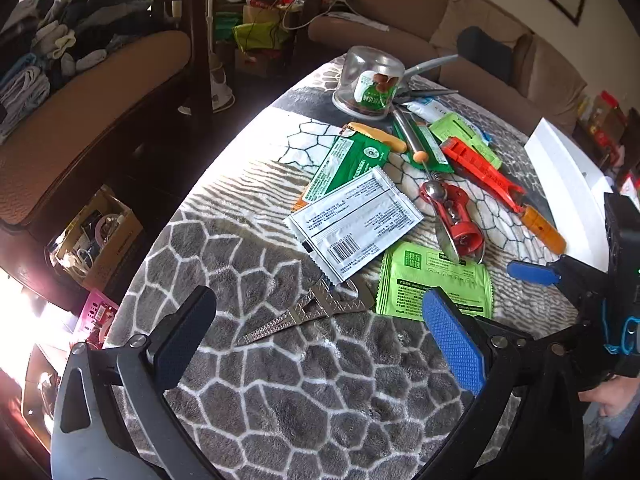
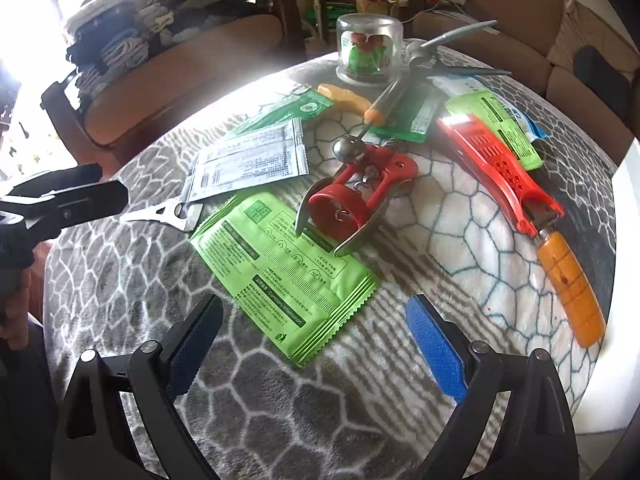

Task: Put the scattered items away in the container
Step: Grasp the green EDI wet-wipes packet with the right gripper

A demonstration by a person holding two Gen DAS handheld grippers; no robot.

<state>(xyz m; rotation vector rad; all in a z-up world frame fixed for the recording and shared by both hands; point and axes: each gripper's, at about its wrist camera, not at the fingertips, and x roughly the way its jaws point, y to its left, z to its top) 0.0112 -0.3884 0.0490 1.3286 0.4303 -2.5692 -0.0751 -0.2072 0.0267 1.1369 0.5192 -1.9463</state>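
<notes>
Scattered items lie on a grey patterned blanket (image 1: 304,392). A silver packet (image 1: 354,222) overlaps a metal Eiffel-tower opener (image 1: 308,314). A light green packet (image 1: 436,280) lies beside a red corkscrew (image 1: 454,216). An orange-handled knife in a red sheath (image 1: 500,184) lies to the right. A clear jar (image 1: 370,80) stands at the back. My left gripper (image 1: 320,332) is open, just short of the opener. My right gripper (image 2: 316,344) is open, over the near edge of the light green packet (image 2: 288,272). It also shows in the left wrist view (image 1: 532,272).
A white container (image 1: 568,172) sits at the right edge of the table. Dark green packets (image 1: 344,160), a melon baller (image 1: 416,148) and scissors (image 1: 430,92) lie near the jar. Sofas with piled clothes surround the table; a cardboard box (image 1: 92,236) stands on the floor at left.
</notes>
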